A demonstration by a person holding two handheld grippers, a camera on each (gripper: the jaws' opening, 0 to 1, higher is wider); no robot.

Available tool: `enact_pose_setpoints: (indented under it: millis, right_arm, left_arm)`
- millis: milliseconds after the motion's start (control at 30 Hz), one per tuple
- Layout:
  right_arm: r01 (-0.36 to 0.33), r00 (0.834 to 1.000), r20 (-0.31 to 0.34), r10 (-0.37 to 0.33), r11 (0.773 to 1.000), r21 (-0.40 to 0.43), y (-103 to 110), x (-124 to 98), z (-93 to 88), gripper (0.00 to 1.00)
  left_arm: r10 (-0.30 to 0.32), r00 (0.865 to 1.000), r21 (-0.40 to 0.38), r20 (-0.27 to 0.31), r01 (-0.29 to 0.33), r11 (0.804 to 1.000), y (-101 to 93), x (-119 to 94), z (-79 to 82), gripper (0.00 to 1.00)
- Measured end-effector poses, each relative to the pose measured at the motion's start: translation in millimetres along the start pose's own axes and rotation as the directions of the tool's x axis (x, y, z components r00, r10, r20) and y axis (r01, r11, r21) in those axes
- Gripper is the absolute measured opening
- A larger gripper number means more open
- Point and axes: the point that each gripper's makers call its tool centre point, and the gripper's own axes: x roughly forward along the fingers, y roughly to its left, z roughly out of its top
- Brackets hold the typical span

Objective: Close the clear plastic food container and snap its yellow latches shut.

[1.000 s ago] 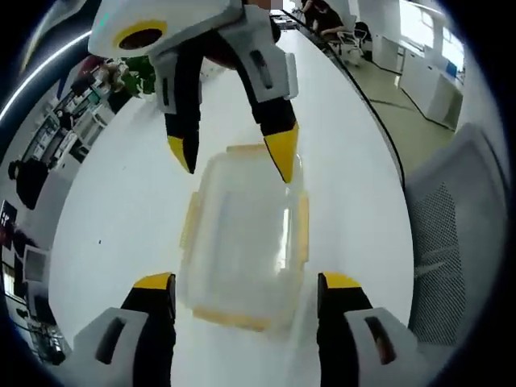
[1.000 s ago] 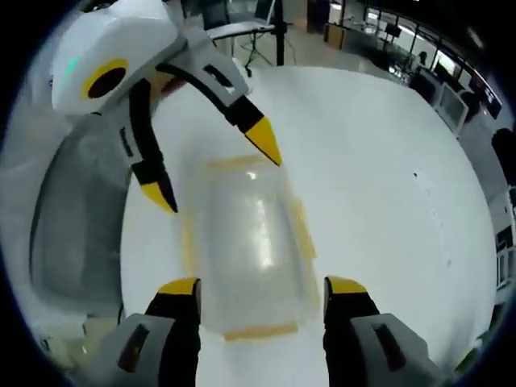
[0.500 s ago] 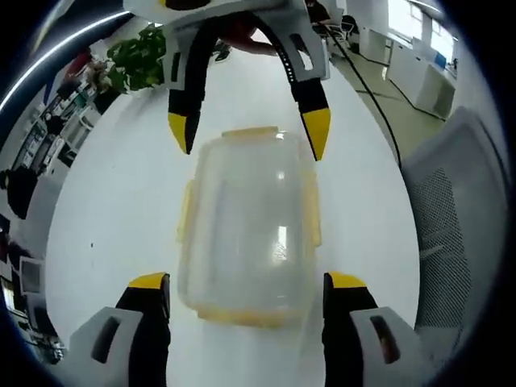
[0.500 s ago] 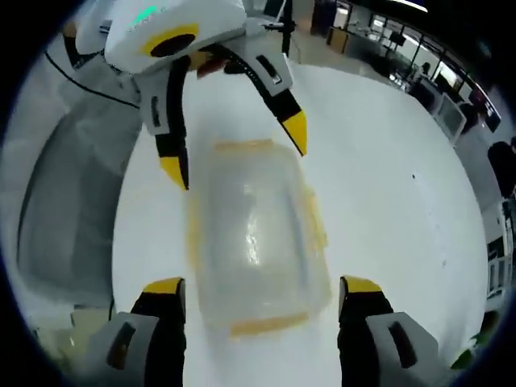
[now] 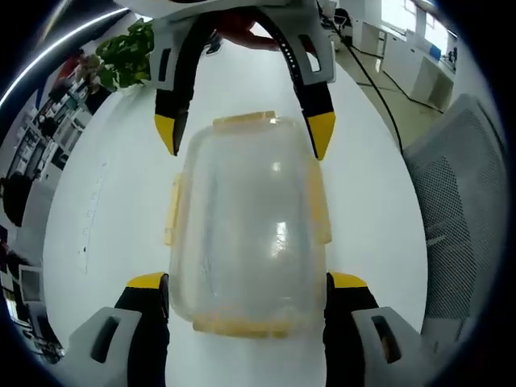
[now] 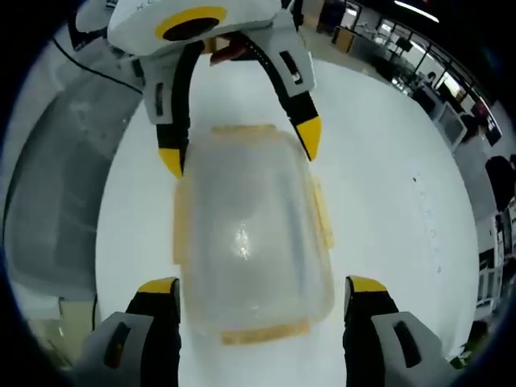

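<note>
Right between the spread, empty jaws of the left gripper (image 5: 246, 282) sits the clear container (image 5: 246, 226) on the white tabletop (image 5: 105, 210), long axis running straight away toward the equally wide-open right gripper (image 5: 246, 137) at its far end.

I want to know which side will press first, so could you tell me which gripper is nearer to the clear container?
Neither clearly: the left gripper and the right gripper each straddle opposite ends of the clear container, jaws open.
</note>
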Motion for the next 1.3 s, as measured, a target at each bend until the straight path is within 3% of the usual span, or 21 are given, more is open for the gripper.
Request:
enact_pose_setpoints:
  millis: [133,1300]
  right_arm:
    - [-0.005,1.0,-0.009,0.005,1.0,0.0,2.2,2.2,-1.5,0.77]
    - [-0.022,0.999,-0.033,0.022,1.0,0.011,16.0,7.2,10.0,0.76]
  left_arm:
    - [-0.01,1.0,0.003,0.004,0.01,1.0,-0.5,0.4,-0.4,0.8]
    - [-0.023,1.0,0.014,-0.005,0.024,1.0,-10.9,-5.8,-13.1,0.79]
